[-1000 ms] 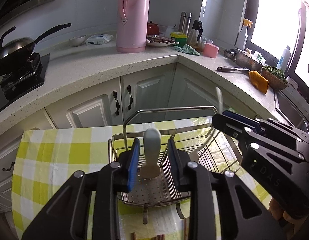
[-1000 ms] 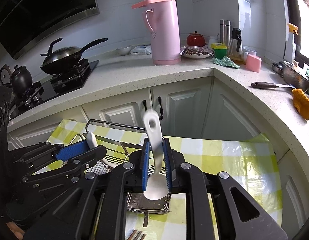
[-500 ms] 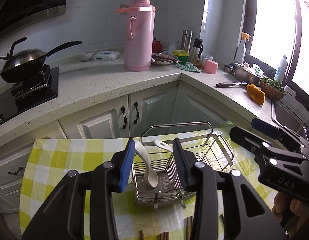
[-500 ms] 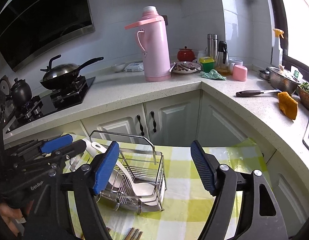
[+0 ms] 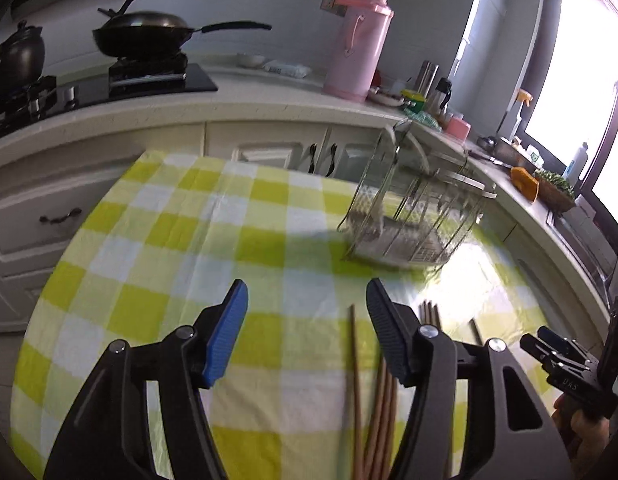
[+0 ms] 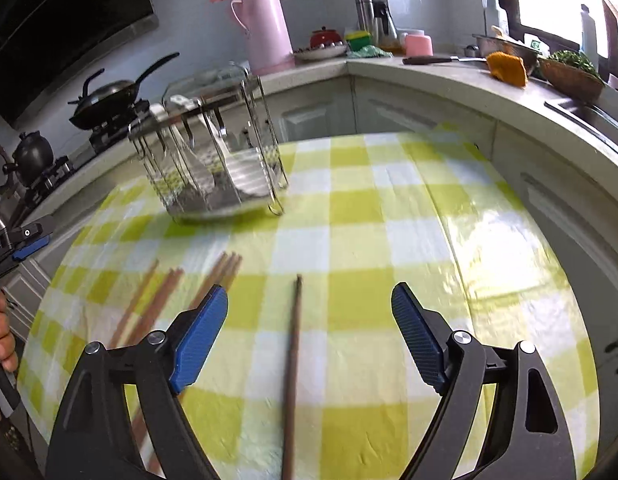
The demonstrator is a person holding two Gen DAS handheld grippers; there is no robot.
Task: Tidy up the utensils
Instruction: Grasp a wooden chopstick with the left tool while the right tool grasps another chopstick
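Note:
A wire utensil rack stands on the yellow-checked tablecloth, with two white spoons in it, blurred. It also shows in the right wrist view. Several brown chopsticks lie on the cloth in front of the rack. My left gripper is open and empty above the cloth, with a chopstick between its jaws. My right gripper is open and empty over a single chopstick; more chopsticks lie to its left. The right gripper shows at the lower right of the left view.
A counter wraps around behind the table with a pink thermos, a wok on the stove, a black kettle, a knife, an orange cloth and a basket of greens.
Both grippers let go of their white spoons into the rack, opened wide, and drew back and down toward the chopsticks on the cloth.

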